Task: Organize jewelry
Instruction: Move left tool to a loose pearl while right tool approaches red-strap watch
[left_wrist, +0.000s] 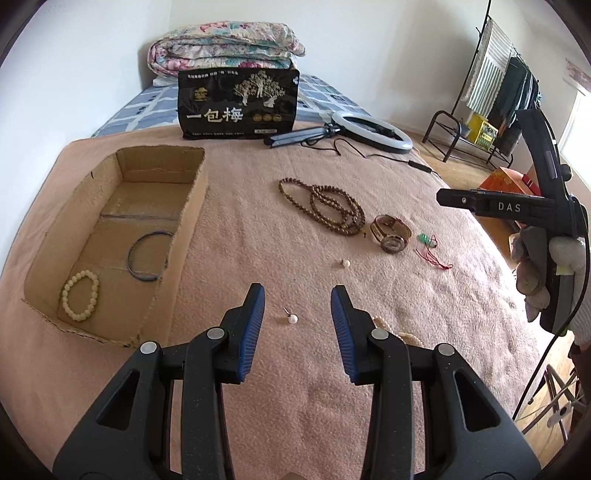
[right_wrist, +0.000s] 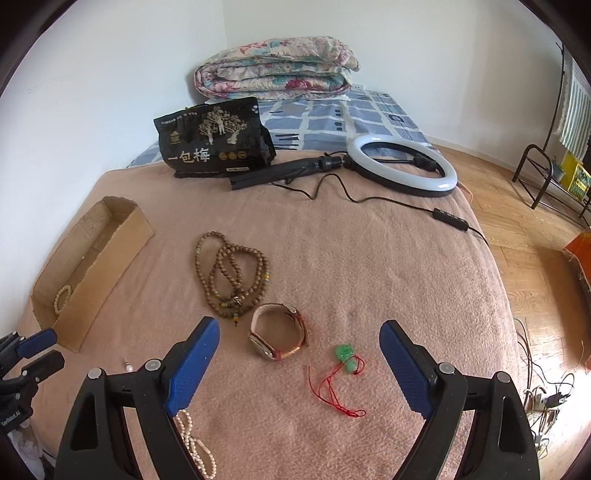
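Left gripper (left_wrist: 297, 306) stands wide open and holds nothing; we see the pearl earring (left_wrist: 291, 317) lying on the bed (left_wrist: 258, 229) directly between its fingertips, stud post pointing up-left, away from us. Closure across the pearl appears to need only a short descent. Right gripper (right_wrist: 299, 350) is likewise spread wide and empty, above the watch (right_wrist: 279, 336) and the green pendant (right_wrist: 345, 356). We judge the left gripper nearer the earring. The cardboard box (left_wrist: 184, 221), left of it, already contains a bead bracelet (left_wrist: 80, 295) and, probably, a dark bangle (left_wrist: 147, 256).
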